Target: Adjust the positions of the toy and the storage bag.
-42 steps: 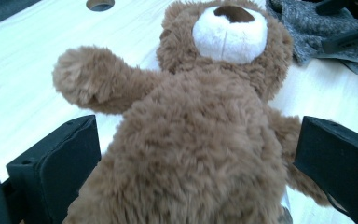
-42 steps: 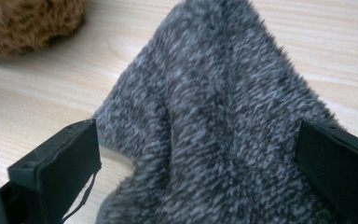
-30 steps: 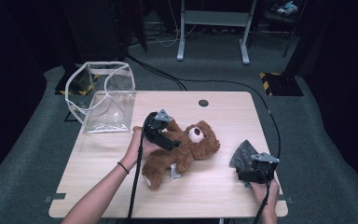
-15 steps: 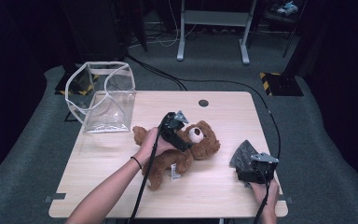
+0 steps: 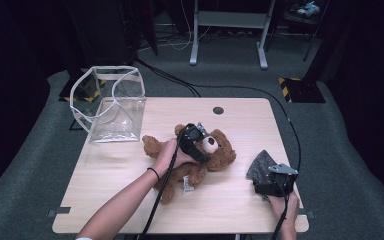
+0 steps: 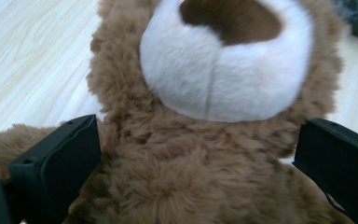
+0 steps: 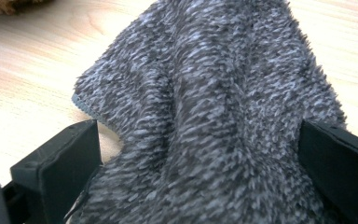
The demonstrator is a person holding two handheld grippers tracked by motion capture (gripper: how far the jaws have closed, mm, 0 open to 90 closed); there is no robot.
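My left forearm reaches up from the near edge, angled toward the middle, a dark band at the wrist. My left hand grips the left tool, which points away and to the right. In the left gripper view its jaws stand wide apart, one at each lower corner. My right hand sits low at the near right corner, holding the right tool pointed away from me. Its jaws are spread wide too.
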